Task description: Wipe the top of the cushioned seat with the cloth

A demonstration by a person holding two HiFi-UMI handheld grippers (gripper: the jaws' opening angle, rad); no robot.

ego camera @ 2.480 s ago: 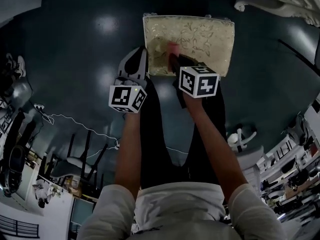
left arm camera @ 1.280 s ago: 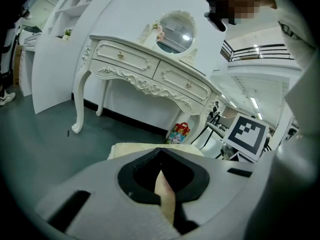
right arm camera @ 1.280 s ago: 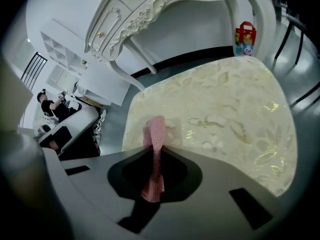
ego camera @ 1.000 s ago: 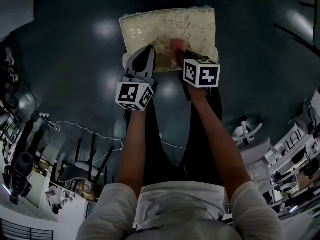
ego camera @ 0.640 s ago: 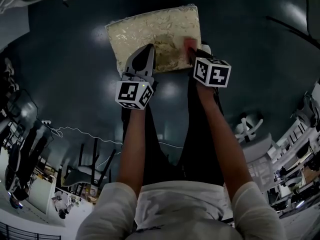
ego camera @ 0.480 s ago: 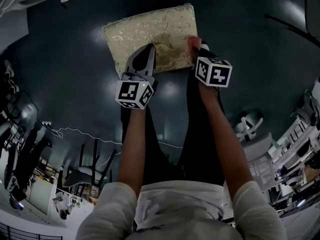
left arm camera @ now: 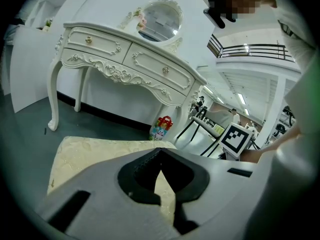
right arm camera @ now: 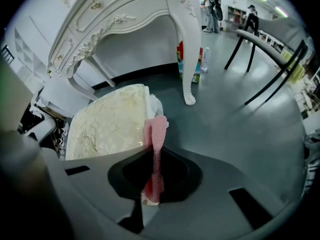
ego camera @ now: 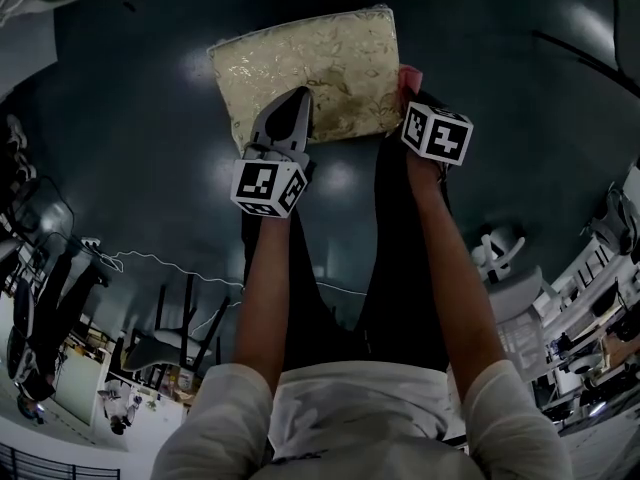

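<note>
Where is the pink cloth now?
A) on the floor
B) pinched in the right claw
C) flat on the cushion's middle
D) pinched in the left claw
B: the right gripper view shows the cloth clamped in the right claw, at the edge of the cushioned seat.

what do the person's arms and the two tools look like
Left tool: light grey tapered shell with dark inner pads. Right tool: darker grey shell with slot cutouts. Each carries a white cube with black square markers, the left cube and the right cube. No cables show on either. Forearms are bare below short pale sleeves.
</note>
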